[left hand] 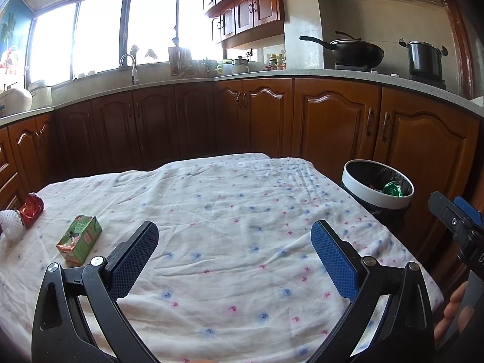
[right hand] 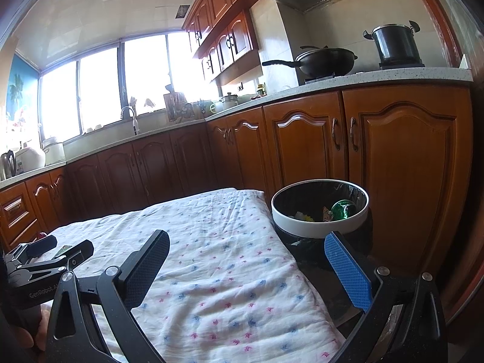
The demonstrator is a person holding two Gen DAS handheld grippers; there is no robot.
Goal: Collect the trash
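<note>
A green drink carton lies on the floral cloth of the table, left of my left gripper, which is open and empty above the cloth. A red wrapper and a white foam net lie at the table's left edge. A white-rimmed trash bin with a black liner stands off the table's right side and holds a green wrapper. My right gripper is open and empty, over the table's right edge just before the bin. The carton is mostly hidden in the right wrist view.
Wooden cabinets run behind the table under a counter with a sink tap, a wok and a pot. The left gripper shows at the lower left of the right wrist view.
</note>
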